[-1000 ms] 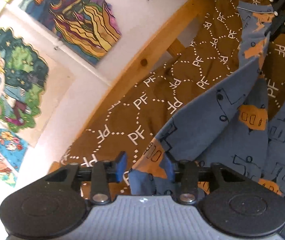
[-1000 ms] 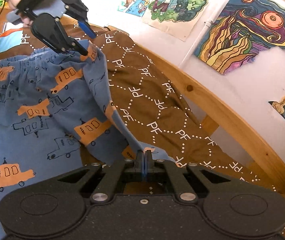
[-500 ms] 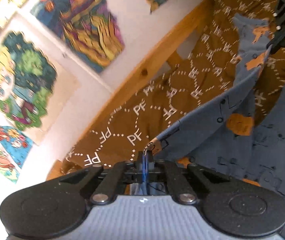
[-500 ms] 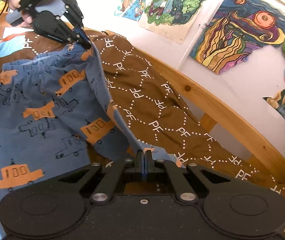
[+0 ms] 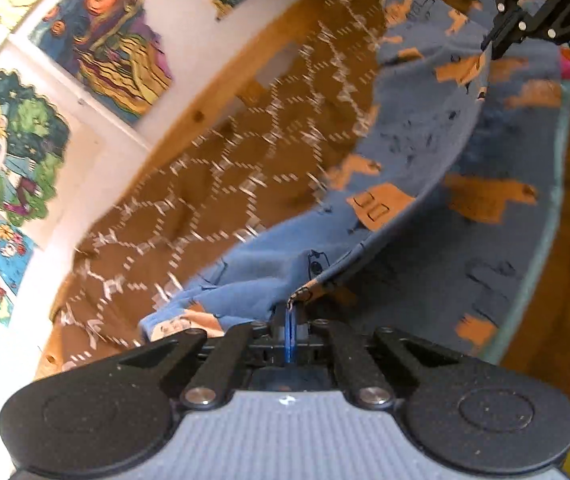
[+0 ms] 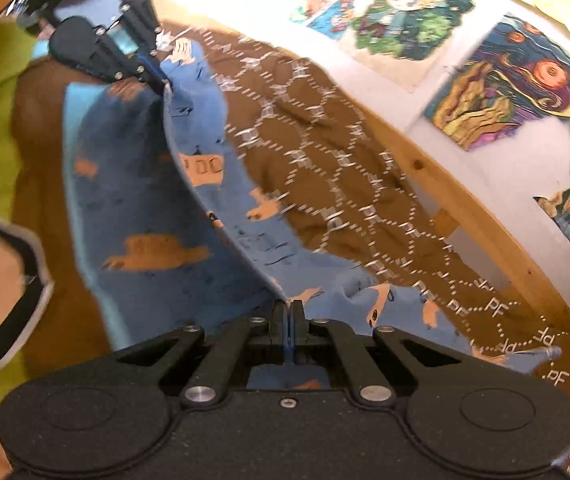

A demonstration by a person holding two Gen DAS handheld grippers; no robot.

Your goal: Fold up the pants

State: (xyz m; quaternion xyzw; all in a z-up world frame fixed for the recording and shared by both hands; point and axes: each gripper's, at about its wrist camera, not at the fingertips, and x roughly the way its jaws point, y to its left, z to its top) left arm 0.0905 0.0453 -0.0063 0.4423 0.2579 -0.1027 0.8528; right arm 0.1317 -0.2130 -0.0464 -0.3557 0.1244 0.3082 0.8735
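Left hand-held gripper (image 5: 290, 322): jaws pressed together, pinching one edge of the pants (image 5: 413, 152).
Right hand-held gripper (image 6: 288, 312): jaws closed on the opposite end of the same edge.
Pants: blue fabric with orange car prints, edge stretched taut between both grippers, the rest lying on the brown bedspread (image 6: 325, 136).
Bedspread: white "PF" hexagon pattern, beside a wooden bed rail (image 6: 485, 216).
Wall: colourful drawings (image 5: 17, 148) pinned up.
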